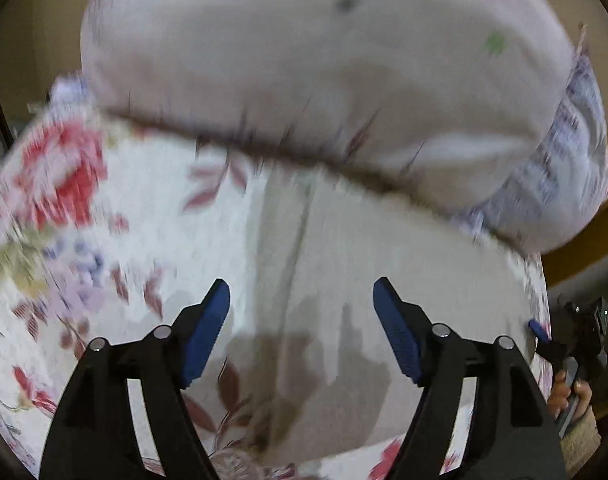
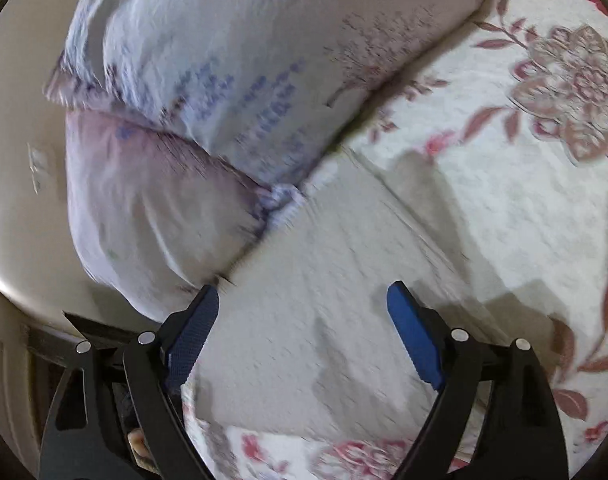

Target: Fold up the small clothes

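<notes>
A plain white-grey cloth lies flat on the floral bedspread, its far edge against the pillows. My left gripper is open and empty just above the cloth. The right wrist view shows the same cloth running diagonally, with my right gripper open and empty above its near part. The right gripper also shows at the cloth's right edge in the left wrist view. Both views are blurred.
Two stacked pillows with lilac print lie along the head of the bed; they also show in the right wrist view. The bed edge and a beige wall lie to the left of the right gripper. A wooden frame shows at right.
</notes>
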Tool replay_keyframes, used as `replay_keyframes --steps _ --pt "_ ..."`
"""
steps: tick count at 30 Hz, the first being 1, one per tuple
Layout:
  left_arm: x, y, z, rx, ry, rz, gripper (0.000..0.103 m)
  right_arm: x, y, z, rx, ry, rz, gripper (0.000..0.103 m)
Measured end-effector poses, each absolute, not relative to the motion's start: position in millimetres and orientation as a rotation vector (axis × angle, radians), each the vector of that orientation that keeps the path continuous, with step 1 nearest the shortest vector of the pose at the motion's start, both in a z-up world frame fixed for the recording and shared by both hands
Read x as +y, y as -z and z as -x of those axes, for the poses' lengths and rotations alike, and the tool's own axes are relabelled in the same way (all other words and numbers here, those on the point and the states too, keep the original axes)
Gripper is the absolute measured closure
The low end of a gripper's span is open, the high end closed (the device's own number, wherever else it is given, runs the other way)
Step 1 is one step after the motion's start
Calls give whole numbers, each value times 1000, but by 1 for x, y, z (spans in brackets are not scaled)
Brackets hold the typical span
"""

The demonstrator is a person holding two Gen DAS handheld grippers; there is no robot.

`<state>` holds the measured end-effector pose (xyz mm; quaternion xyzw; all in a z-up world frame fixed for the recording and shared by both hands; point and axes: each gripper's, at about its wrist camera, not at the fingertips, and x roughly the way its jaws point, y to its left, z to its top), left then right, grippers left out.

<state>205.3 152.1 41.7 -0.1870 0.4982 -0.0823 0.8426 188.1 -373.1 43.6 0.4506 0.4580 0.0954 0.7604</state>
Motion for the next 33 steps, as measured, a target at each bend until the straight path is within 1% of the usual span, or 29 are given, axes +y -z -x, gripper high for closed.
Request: replay_keyframes --steps 1,3,4,5,6,7,8,10,13,16,18,19,20,22,24,25,26,27,28,30,33 --pt "158 -32 -201 1076 196 428 32 -375 -42 -189 1005 -206 -990 15" --pt "158 -14 -202 1115 241 506 38 -380 -37 -185 1009 -206 -1014 15" --pt "156 -7 -203 1127 249 529 46 -380 -37 -184 1010 -207 -1016 15" --pt "155 -7 -202 1097 244 535 48 -379 -35 -186 1011 -208 -1017 15" --pt "152 -3 -203 1087 262 558 55 -379 -35 -186 1013 -212 -1017 15" --pt "152 0 -203 1078 253 592 65 -378 -36 -186 1015 -217 -1015 15" --pt "153 1 -204 1074 257 632 78 -376 -36 -186 1017 -221 -1014 15" --pt "156 5 -204 1073 257 756 81 -377 -38 -184 1022 -228 -1013 15" --pt "139 -24 -196 991 355 834 83 -385 -41 -172 1024 -219 -1017 15" --pt "82 -73 -196 903 558 826 84 -397 -52 -152 991 -174 -980 15" --pt "23 -95 -203 885 707 788 83 -406 -60 -142 967 -142 -962 15" --pt "-15 -100 -209 892 777 771 83 -412 -64 -139 954 -123 -957 15" --pt "-53 -100 -215 915 832 756 80 -419 -67 -138 944 -109 -954 15" --pt "-113 -92 -223 990 927 758 76 -434 -73 -141 926 -73 -943 15" --pt "-145 -85 -223 1055 1011 802 75 -444 -74 -149 937 -64 -936 7" --pt "-145 -86 -220 1055 1004 804 66 -446 -74 -152 946 -69 -939 6" --pt "-141 -87 -216 1035 980 789 46 -446 -74 -155 954 -78 -942 4" --pt "-122 -92 -210 983 877 716 33 -447 -72 -161 971 -102 -947 1" --pt "-110 -93 -209 958 790 661 20 -447 -69 -165 988 -119 -947 1" --pt "-80 -87 -207 955 599 528 19 -443 -60 -177 1043 -159 -943 1" --pt "-62 -57 -213 1090 492 474 19 -433 -36 -195 1152 -215 -949 1"
